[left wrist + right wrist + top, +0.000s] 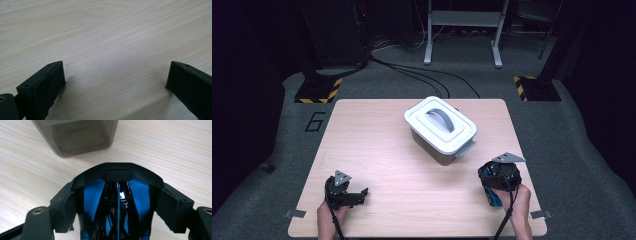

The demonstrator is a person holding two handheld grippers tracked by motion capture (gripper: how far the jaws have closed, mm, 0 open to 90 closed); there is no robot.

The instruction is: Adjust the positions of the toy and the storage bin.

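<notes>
My right gripper [118, 207] is shut on a black and blue plastic object [117, 173], with a pad pressed against each of its sides. Just beyond it stands a grey box [77, 137]. In the high view that box [432, 145] carries a white lid [439, 125] with a grey handle, and my right gripper [493, 176] sits close to its near right corner. My left gripper [358, 195] rests low over the table's front left. Its jaws stand wide apart with only bare wood between them [116, 75].
The light wooden table [377, 150] has edges close to both hands at the front. Beyond it the grey floor carries black cables [422, 75], yellow-black striped stand bases [317, 92] and a metal frame [462, 30].
</notes>
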